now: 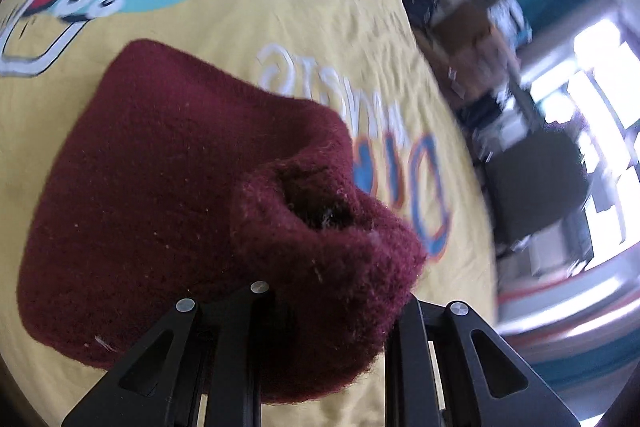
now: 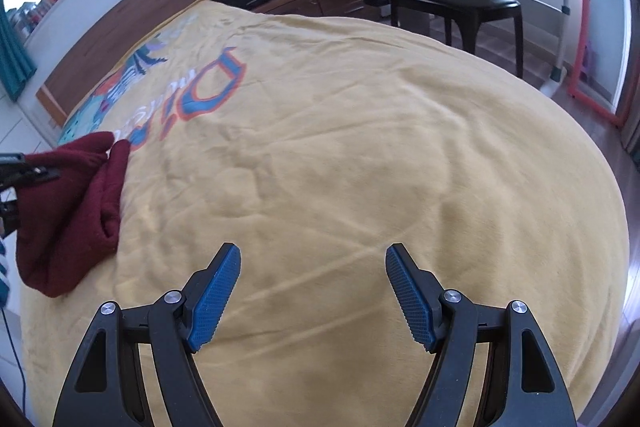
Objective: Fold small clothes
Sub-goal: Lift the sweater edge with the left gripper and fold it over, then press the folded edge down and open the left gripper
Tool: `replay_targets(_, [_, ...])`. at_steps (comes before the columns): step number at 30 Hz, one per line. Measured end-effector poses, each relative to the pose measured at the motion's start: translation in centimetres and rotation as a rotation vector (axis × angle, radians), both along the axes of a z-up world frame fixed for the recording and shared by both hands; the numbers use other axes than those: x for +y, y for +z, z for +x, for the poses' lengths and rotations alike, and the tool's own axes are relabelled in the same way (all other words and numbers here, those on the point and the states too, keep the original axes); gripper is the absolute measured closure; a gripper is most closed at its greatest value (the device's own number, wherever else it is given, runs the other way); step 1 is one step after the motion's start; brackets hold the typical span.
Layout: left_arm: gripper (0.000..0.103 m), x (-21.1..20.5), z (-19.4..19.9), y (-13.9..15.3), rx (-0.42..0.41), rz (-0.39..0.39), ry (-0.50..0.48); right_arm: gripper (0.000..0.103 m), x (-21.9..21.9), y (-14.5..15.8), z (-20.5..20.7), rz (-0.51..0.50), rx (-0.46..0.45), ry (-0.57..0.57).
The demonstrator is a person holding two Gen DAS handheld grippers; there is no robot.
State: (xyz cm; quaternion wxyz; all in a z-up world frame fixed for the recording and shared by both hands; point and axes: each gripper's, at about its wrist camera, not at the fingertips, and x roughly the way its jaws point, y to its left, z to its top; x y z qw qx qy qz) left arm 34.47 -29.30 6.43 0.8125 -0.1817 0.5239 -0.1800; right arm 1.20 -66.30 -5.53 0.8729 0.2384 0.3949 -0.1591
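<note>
Risk first, as a judgement: thick knit bunched in a narrow pinch, so likely to slip out or drag sideways across the yellow bedspread [image 2: 360, 147], rumpling both and spoiling any fold line; likely too to collapse into a lump rather than lie flat, since only one edge is held and the rest hangs or trails. Blur across the left wrist view suggesting a quick swing, which would make a loose pinch worse. Left gripper [image 1: 332, 311] nearly shut, fingertips buried under the dark red knitted garment [image 1: 180, 187], pinched on a rolled hem or opening at the near edge; pads themselves hidden by wool, so exact bite unclear. Seen from the right wrist view, the same dark red knitted garment [image 2: 72, 211] draped at the left edge of the bedspread, one end lifted toward the black left gripper [image 2: 24, 171], the other end resting on the cloth just beside the printed lettering [image 2: 192, 99]. Right gripper [image 2: 313, 291] wide open, blue pads [image 2: 216, 295] bare, holding nothing, hovering over plain bedspread well apart from the garment, to its right. Nothing between those fingers but open bedspread; garment well to the left of them, toward the printed end of the bedspread.
</note>
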Motion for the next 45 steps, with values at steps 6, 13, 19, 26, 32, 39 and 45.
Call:
replay_targets(6, [0.088, -5.0, -2.5, -2.2, -0.024, 0.154, -0.088, 0.027, -0.6, -0.7, -0.7, 0.014, 0.001, -0.012])
replay_targets(13, [0.088, -6.8, -3.5, -4.2, -0.047, 0.308, -0.148, 0.026, -0.5, -0.7, -0.5, 0.012, -0.001, -0.011])
replay_targets(19, [0.087, -7.5, -3.5, -4.8, -0.054, 0.348, -0.162, 0.026, -0.3, -0.7, -0.7, 0.026, -0.007, -0.021])
replay_targets(26, [0.085, -7.9, -3.8, -4.5, -0.060, 0.385, -0.166, 0.026, -0.1, -0.7, -1.1, 0.027, -0.004, -0.014])
replay_targets(32, [0.076, -8.1, -4.3, -4.1, -0.055, 0.387, -0.173, 0.026, -0.1, -0.5, -1.5, 0.031, -0.005, -0.016])
replay_targets(39, [0.066, -8.4, -5.4, -3.4, -0.062, 0.376, -0.200, 0.026, -0.1, -0.3, -1.8, 0.028, -0.002, -0.018])
replay_targets(45, [0.065, -8.1, -6.3, -2.7, -0.056, 0.339, -0.220, 0.026, 0.2, 0.5, -2.3, 0.020, -0.003, -0.018])
